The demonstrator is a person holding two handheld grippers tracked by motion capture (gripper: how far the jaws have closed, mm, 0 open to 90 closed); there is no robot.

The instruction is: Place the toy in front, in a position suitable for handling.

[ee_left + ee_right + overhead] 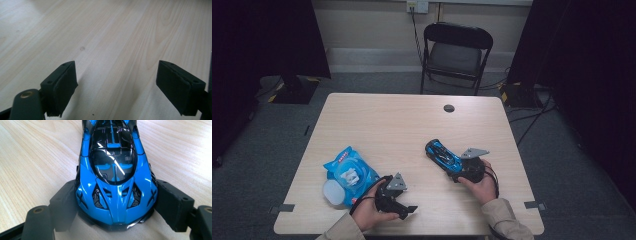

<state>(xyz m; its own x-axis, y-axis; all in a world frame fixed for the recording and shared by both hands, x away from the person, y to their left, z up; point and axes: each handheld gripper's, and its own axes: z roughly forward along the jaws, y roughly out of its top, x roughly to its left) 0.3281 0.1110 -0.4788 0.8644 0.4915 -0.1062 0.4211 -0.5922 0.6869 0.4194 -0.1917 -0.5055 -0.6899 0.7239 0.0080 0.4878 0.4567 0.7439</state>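
A glossy blue and black toy car (443, 155) lies on the wooden table (387, 120) right of centre. My right gripper (452, 167) grips it from the near end. In the right gripper view the car (115, 170) sits between the two black pads (63, 202), which press on both of its sides. My left gripper (405, 207) rests near the table's front edge, just right of a blue packet (349, 172). Its pads (62, 85) stand wide apart over bare wood, with nothing between them.
A white round piece (333, 192) lies against the blue packet's near side. A dark grommet hole (449, 108) marks the table's far edge. A black folding chair (454, 50) stands beyond the table. Dark curtains flank both sides.
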